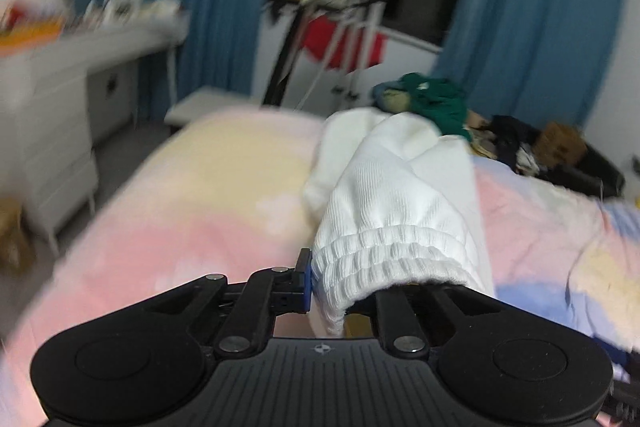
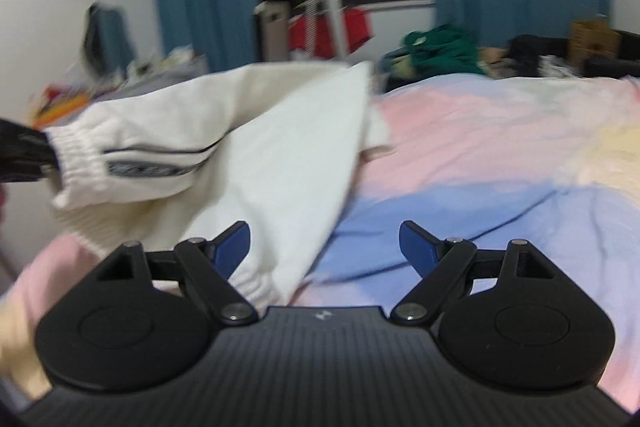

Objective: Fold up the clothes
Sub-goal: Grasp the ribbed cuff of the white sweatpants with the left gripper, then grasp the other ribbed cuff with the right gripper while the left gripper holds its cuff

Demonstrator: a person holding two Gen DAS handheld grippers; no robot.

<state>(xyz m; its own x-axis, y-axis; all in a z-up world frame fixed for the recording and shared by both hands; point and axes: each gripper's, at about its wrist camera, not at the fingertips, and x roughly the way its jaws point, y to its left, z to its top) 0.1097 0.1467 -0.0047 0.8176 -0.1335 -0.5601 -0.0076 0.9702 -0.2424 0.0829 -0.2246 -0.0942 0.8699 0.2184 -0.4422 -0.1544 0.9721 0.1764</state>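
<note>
A: What has the left gripper (image 1: pixel 320 283) got?

B: Its jaws are pinched tight on the ribbed elastic band of a white garment (image 1: pixel 384 195). One blue pad shows at the left edge of the band; the other is hidden under the cloth.

A: Where does the garment sit?

B: It hangs from that gripper and trails away toward the far side of the bed (image 1: pixel 192 195), which has a pink, yellow and blue cover. From the right wrist view the same garment (image 2: pixel 256 147) stretches across the left half of the scene, its near edge draped just beside the right gripper's left finger.

A: And the right gripper (image 2: pixel 325 247)?

B: Its jaws stand wide apart with nothing between them, only the bed cover (image 2: pixel 460 155) beyond.

A: Anything else on the bed?

B: A green heap of clothes (image 1: pixel 436 99) at the far end, with darker things to its right. Behind are blue curtains (image 1: pixel 532 27) and a drying rack (image 1: pixel 356 11) with something red on it.
</note>
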